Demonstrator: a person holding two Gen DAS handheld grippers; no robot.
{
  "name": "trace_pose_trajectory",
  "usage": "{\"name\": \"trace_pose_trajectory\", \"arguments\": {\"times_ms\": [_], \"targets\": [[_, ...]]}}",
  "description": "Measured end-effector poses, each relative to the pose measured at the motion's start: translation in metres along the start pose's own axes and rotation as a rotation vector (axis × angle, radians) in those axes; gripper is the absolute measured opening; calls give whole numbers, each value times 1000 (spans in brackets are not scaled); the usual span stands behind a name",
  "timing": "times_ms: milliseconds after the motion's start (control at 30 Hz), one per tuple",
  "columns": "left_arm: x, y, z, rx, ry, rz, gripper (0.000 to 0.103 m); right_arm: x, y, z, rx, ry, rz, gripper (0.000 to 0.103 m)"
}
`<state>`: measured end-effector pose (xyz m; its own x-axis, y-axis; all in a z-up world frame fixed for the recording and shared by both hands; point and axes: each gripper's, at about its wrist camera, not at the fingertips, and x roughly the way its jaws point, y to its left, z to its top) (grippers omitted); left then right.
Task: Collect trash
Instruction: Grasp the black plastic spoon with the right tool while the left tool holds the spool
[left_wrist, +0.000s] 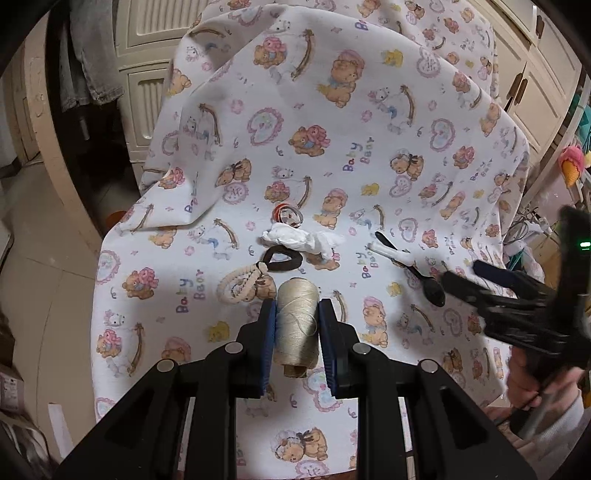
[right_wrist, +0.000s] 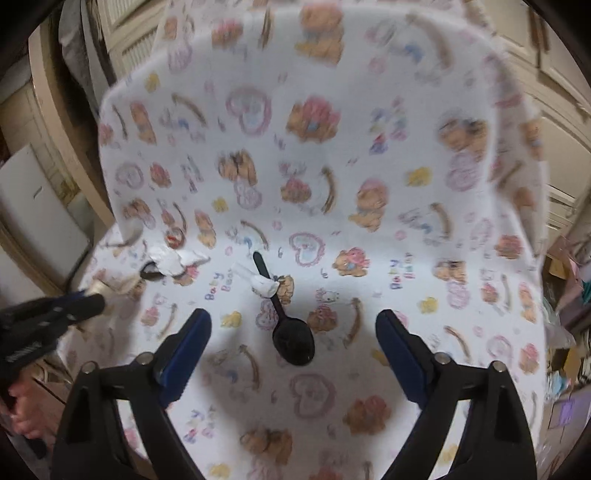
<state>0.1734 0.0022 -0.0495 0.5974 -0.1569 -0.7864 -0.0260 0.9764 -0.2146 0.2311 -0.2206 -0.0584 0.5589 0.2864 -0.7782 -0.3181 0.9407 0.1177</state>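
Observation:
My left gripper (left_wrist: 297, 314) is shut on a cream thread spool (left_wrist: 297, 325) that lies on the bear-print cloth (left_wrist: 332, 122). Beyond it lie a crumpled white tissue (left_wrist: 301, 238), a red and white bottle cap (left_wrist: 288, 216), a black hair tie (left_wrist: 284, 260) and a cream braided loop (left_wrist: 240, 282). A black plastic spoon (right_wrist: 290, 332) with a white scrap (right_wrist: 264, 284) on its handle lies just ahead of my open right gripper (right_wrist: 295, 325). The spoon (left_wrist: 424, 284) also shows in the left wrist view, with the right gripper (left_wrist: 465, 277) beside it.
The cloth drapes over a raised surface and rises at the back. Cream cabinets (left_wrist: 147, 48) stand behind. A tiled floor (left_wrist: 40, 280) lies to the left. Cluttered boxes and bags (right_wrist: 565, 369) sit at the right.

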Motion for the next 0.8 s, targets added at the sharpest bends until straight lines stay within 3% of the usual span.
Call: {"name": "trace_pose_trajectory", "arguments": {"times_ms": [167, 200, 300, 367, 433, 600, 800], "targets": [[4, 0, 1, -9, 3, 0, 22, 43, 9, -2, -75, 74, -39, 56], [5, 0, 1, -12, 6, -1, 22, 48, 12, -2, -89, 81, -43, 56], [6, 0, 2, -10, 8, 1, 22, 51, 21, -2, -123, 66, -57, 41], [5, 0, 2, -7, 7, 3, 22, 51, 24, -1, -115, 70, -54, 15], [5, -1, 1, -7, 7, 3, 22, 51, 26, -1, -117, 79, -38, 6], [-2, 1, 1, -12, -4, 1, 22, 46, 26, -5, -10, 101, 39, 5], [-10, 4, -1, -12, -20, -1, 22, 22, 28, -11, 7, 29, -34, 5]]}}
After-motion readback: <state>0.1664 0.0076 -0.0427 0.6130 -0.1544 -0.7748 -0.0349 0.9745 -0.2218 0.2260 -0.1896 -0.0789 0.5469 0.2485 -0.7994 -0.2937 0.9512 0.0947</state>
